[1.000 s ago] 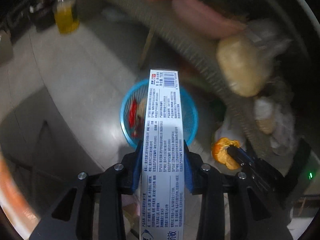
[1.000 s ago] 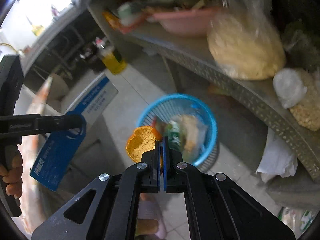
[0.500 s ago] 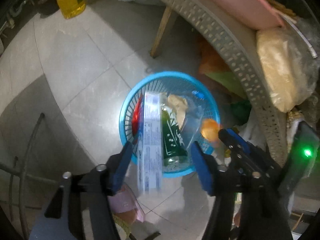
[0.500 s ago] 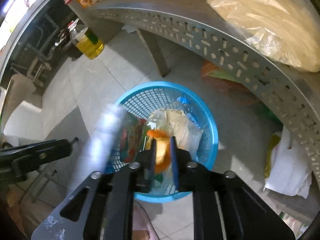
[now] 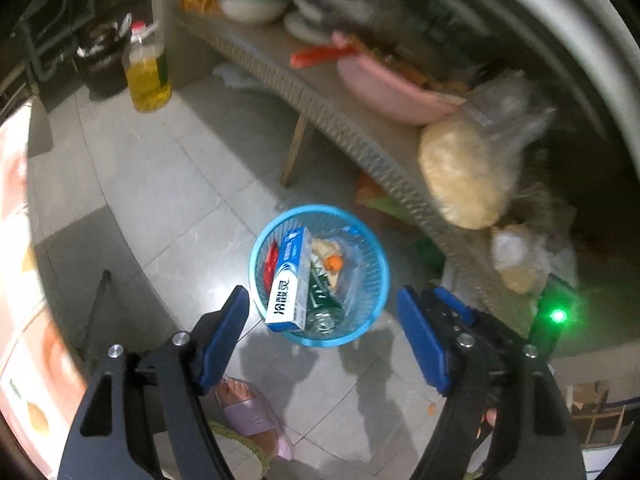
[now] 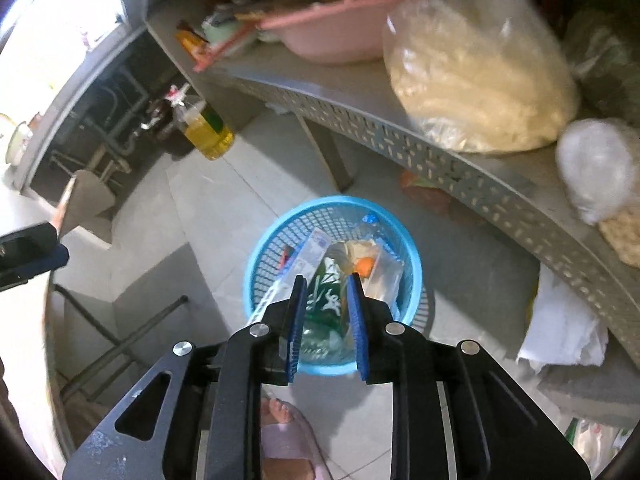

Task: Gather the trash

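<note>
A blue mesh basket (image 5: 372, 240) stands on the tiled floor; it also shows in the right wrist view (image 6: 412, 256). In it lie a white and blue toothpaste box (image 5: 290, 282), an orange peel (image 5: 334, 263), a green wrapper (image 5: 320, 296) and clear plastic. My left gripper (image 5: 324, 328) is open and empty above the basket's near rim. My right gripper (image 6: 326, 320) is open and empty above the basket; the box (image 6: 308, 254) and the peel (image 6: 365, 266) lie below it.
A perforated grey shelf (image 5: 320, 100) runs behind the basket with a pink basin (image 5: 384, 88) and a bag of pale food (image 5: 468, 176). An oil bottle (image 5: 146, 76) stands on the floor at left. A slippered foot (image 5: 252, 408) is below the grippers.
My left gripper opened and the toothpaste box dropped into the basket. My right gripper opened and the orange peel fell in. Both grippers have risen a little.
</note>
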